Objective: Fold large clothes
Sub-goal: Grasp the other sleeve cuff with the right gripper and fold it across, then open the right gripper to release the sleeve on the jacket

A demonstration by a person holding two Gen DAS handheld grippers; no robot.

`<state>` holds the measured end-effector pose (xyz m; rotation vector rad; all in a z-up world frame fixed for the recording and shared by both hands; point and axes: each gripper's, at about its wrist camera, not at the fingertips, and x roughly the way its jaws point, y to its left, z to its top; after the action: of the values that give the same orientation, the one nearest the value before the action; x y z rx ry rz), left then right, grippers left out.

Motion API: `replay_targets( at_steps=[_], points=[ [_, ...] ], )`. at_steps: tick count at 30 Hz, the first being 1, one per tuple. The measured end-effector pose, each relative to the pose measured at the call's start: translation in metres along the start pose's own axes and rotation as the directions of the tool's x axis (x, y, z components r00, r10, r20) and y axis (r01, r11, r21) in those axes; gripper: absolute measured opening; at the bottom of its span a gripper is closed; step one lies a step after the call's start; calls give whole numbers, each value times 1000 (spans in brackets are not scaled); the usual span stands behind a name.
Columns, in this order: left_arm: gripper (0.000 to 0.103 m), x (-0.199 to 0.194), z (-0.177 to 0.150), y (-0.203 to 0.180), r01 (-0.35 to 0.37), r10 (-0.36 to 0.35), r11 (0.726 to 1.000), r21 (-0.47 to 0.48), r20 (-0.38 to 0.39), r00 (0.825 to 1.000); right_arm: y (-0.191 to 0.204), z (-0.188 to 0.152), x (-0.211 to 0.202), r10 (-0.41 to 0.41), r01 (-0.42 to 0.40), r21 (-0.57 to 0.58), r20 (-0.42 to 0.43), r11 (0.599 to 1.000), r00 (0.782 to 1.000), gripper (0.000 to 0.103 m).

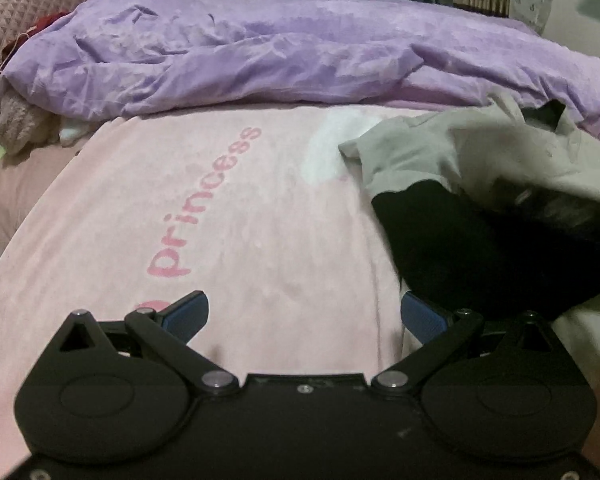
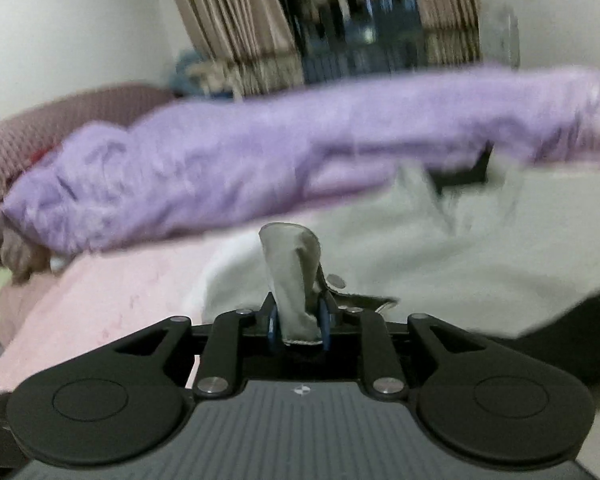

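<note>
Where your two grippers meet the bed, count one grey shirt [image 1: 480, 152], one pink blanket [image 1: 260, 208] printed "Princess", one purple quilt [image 1: 260, 48] bunched along the far side, and one brown pillow [image 1: 32, 4] at the far left. Your left gripper [image 1: 304, 314] hovers low over the pink blanket with its jaws spread wide and nothing between them; its blue pads [image 1: 188, 312] sit well apart. The grey shirt lies to its right on the blanket, with a dark part [image 1: 480, 248] nearest that gripper. Your right gripper [image 2: 299, 326] is clamped on a fold of the grey shirt [image 2: 420, 248], and a short flap of cloth stands up between its pads [image 2: 325, 320]. The right view is blurred, so finer detail of the shirt cannot be told. One curtain [image 2: 236, 20] hangs behind the bed.
</note>
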<state>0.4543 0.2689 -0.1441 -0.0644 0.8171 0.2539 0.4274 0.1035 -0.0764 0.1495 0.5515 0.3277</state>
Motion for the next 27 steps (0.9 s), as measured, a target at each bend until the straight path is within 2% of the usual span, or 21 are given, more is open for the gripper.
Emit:
replay_targets(
  at_steps=[2,3,4,5,7,9,11,12,15,18,20,21,23,24,25,27],
  points=[
    [103,4,-2,-2,-8,8,1000,8,-14,1000,-7,-10,16,74,-71,33,-82,997,994,43],
    [103,5,-3,-4,-28,28,1000,5,-18,999,-9,-14,19,101,-98,33,-108,995,989,47],
    [103,4,-3,-9,-61,60,998,-7,-16,998,-10,-15,17,113,-110,34,-102,993,988,52],
    [103,1,-2,-14,-62,62,998,-9,-8,998,-12,-14,12,118,-114,47,-88,992,989,55],
    [103,-8,2,-29,-12,11,1000,14,17,1000,-15,-10,-1,148,-142,90,-67,986,987,55],
    [103,-16,6,-42,1,-2,999,40,41,999,-17,-4,-14,178,-171,111,-54,979,983,52],
    [103,-20,7,-50,-8,5,999,54,56,998,-12,0,-29,177,-175,87,-24,981,984,27],
    [103,-20,8,-52,-8,5,998,55,56,998,-9,4,-37,169,-168,60,-10,984,986,22],
    [103,-14,5,-50,-13,11,999,44,37,999,-6,7,-60,145,-148,30,79,989,986,12],
    [103,-7,2,-49,-30,30,999,41,6,1000,-5,11,-58,54,-56,11,126,998,991,10],
    [103,0,2,-47,-42,42,998,44,-13,999,-8,11,-33,18,-18,5,41,1000,999,10],
    [103,3,1,-46,-46,48,998,43,-25,999,-11,8,-16,24,-23,21,-40,1000,999,10],
    [103,7,2,-45,-51,53,998,42,-40,998,-17,-9,22,55,-40,82,-190,996,980,7],
    [103,9,2,-45,-54,56,997,47,-46,997,-18,-17,31,51,-34,87,-201,996,978,5],
    [103,11,2,-46,-59,62,997,53,-53,997,-20,-22,30,55,-42,87,-156,995,986,5],
    [103,6,3,-47,-54,56,998,33,-46,997,-23,-16,26,78,-60,107,-176,992,981,8]
  ],
)
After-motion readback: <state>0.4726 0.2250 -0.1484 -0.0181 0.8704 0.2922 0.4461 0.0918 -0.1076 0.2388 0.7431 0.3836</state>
